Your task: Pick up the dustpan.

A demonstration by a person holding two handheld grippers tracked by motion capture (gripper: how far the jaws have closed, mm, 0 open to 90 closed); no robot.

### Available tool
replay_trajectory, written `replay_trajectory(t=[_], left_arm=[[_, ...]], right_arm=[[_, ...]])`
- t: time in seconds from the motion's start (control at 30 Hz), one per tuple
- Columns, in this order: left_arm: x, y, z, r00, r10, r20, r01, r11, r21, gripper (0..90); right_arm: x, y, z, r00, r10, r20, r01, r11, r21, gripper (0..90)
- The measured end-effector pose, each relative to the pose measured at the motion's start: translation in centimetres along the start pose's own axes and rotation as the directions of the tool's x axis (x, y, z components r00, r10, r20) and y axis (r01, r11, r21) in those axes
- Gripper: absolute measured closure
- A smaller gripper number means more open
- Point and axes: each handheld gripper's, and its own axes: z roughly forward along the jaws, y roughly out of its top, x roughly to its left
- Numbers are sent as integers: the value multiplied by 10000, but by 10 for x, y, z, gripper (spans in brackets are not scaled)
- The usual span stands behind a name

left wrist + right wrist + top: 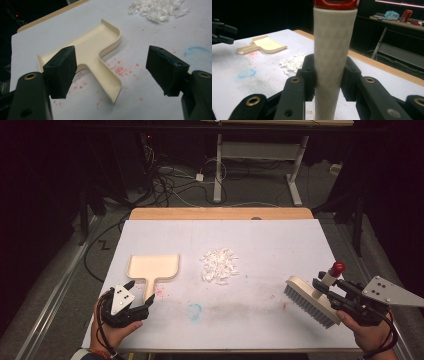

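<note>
Left gripper (140, 296) is hovering open-jawed astride the cream dustpan (152, 268) handle, whose long axis is running straight ahead from it, while right gripper (327, 287) is clamping the brush (310, 300) handle, well right of the paper scraps (219, 265).

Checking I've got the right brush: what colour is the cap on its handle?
Red, on the brush handle's cap; clearest in the high view.

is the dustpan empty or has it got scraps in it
Empty: the dustpan shows a bare cream floor, and the white scraps lie heaped on the table beside it.
</note>
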Motion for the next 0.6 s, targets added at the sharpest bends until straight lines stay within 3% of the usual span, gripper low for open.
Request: replay_trajectory(t=[0.2, 0.33, 0.4, 0.47, 0.53, 0.6], left_arm=[[-5, -1, 2, 9995, -190, 238, 176, 9983, 561, 213], [-8, -3, 8, 9977, -535, 423, 472, 9895, 1369, 210], [-8, -3, 10, 9969, -671, 409, 603, 9870, 1490, 209], [-8, -3, 15, 9945, -989, 354, 905, 9779, 1885, 209], [-7, -4, 23, 9913, -1237, 447, 1089, 9625, 2485, 210], [-6, -4, 32, 9897, -1404, 272, 1276, 9527, 2760, 210]], right_arm=[[-1, -1, 1, 9999, 80, 138, -80, 10000, 46, 694], [-1, -1, 0, 9992, 183, 366, -181, 9998, -39, 694], [-2, -1, 0, 9991, 186, 381, -185, 9998, -31, 694], [-1, 0, -1, 9986, 233, 470, -229, 9997, -90, 694], [-1, 0, 1, 9984, 273, 497, -270, 9996, -70, 694], [-1, -1, 2, 9982, 195, 559, -191, 9998, -81, 694]])
